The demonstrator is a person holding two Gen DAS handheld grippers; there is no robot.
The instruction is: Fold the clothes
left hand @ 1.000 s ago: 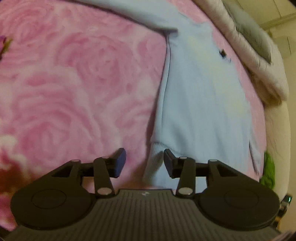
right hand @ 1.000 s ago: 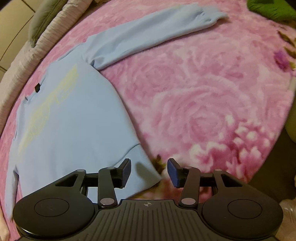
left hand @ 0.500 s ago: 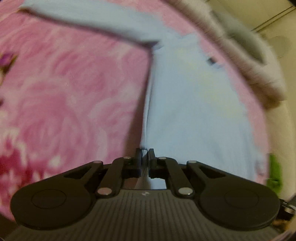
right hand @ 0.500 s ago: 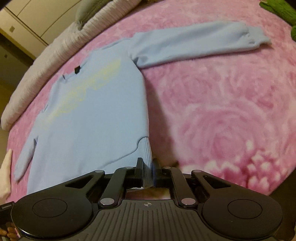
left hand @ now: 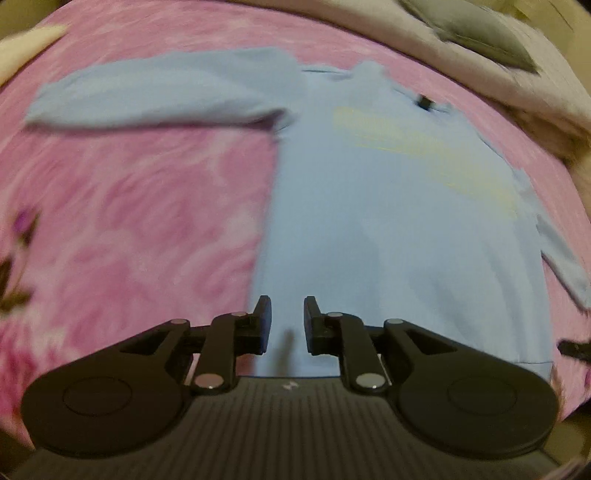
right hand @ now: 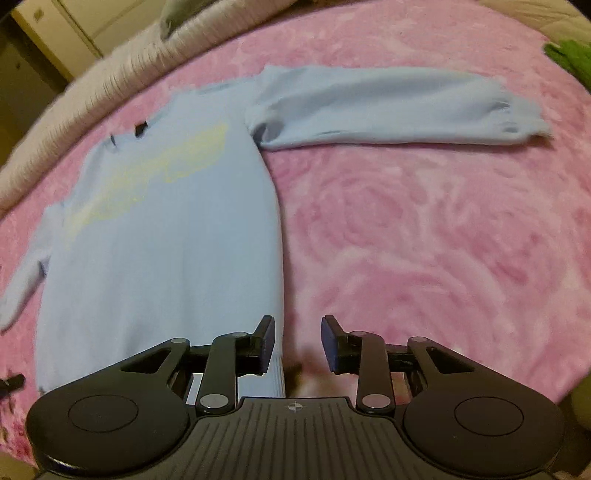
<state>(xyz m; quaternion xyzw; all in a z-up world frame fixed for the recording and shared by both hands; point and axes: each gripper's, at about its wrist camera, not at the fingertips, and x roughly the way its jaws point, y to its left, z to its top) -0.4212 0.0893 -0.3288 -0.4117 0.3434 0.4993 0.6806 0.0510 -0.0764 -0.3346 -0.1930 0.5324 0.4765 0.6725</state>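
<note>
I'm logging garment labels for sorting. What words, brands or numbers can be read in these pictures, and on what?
No text can be read.
Pale yellow print on the light blue sweatshirt chest: too blurred.
Small black tag at its neckline: too small.
Small white mark on each gripper's black body: a symbol, no letters.

Everything's sitting on a bed with a fuzzy pink blanket [right hand: 424,240], big rose pattern all over it. Spread flat on the blanket is a light blue sweater [right hand: 166,258], front up, with a faded yellow print [right hand: 155,170] across the chest and a small dark tag [right hand: 140,128] at the neck. One sleeve [right hand: 388,110] is stretched straight out sideways, cuff well clear of the body; the other sleeve [left hand: 561,258] hangs down along the far side. The hem is nearest the viewer. Something green [right hand: 570,59] lies at the blanket's edge past the cuff, too cropped to identify. A pale quilt [left hand: 480,74] bunches along the far edge, a grey pillow [left hand: 476,33] on top.
</note>
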